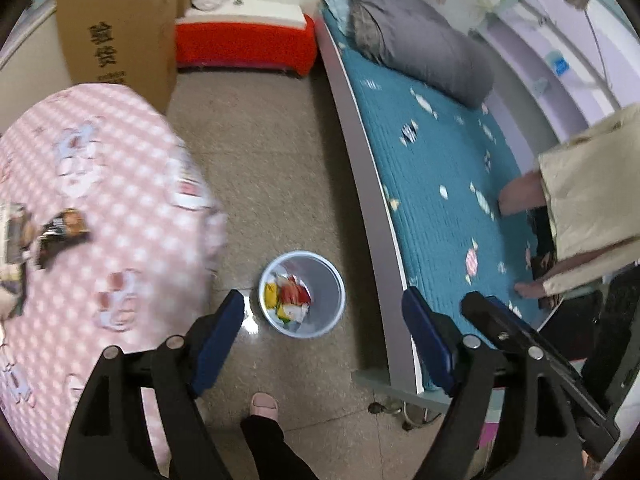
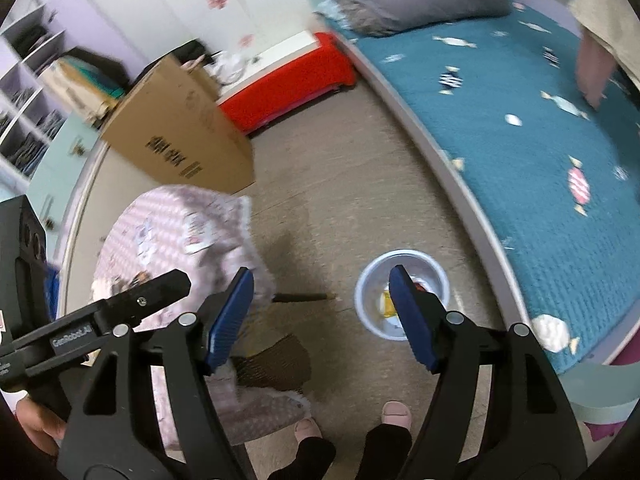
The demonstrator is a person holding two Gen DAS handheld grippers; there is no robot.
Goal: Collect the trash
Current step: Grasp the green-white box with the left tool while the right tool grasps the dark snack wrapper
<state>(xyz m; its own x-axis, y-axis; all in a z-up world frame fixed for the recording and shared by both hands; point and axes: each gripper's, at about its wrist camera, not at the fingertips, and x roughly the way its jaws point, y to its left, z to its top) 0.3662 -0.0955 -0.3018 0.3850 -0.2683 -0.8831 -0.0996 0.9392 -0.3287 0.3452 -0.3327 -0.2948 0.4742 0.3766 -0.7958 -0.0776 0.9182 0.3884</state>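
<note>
1. Jaws first: our left gripper (image 1: 322,338) stands wide apart with nothing between its blue pads (image 1: 218,336), only floor and bin showing through the gap.
2. Our right gripper (image 2: 322,320) is spread too and carries nothing; one of its pads overlaps the bin in its own view, but we read that as line of sight, not contact.
3. Straight out from both sets of fingers sits the small white waste bin (image 1: 334,284) on the tiled floor (image 1: 260,168), between the table and the bed, already holding several bright wrappers (image 1: 290,294).
4. Left of the bin, the table under its pink checked cloth (image 1: 100,184) still carries a dark snack wrapper (image 1: 62,232), and something paler lies at the far left edge, too blurred for us to name.
5. So we judge the step in hand is going back for the next piece, and the dark wrapper looks the obvious target for the left gripper.
6. To do it well we'd swing left over the cloth, come down with the pads astride the wrapper's narrow width, and close on the foil alone so the cloth doesn't bunch up with it.
7. Watch the table edge and the person's slippered foot (image 1: 264,404) just below the bin; the carry back should pass above the rim, releasing only once we're squarely over the opening.
</note>
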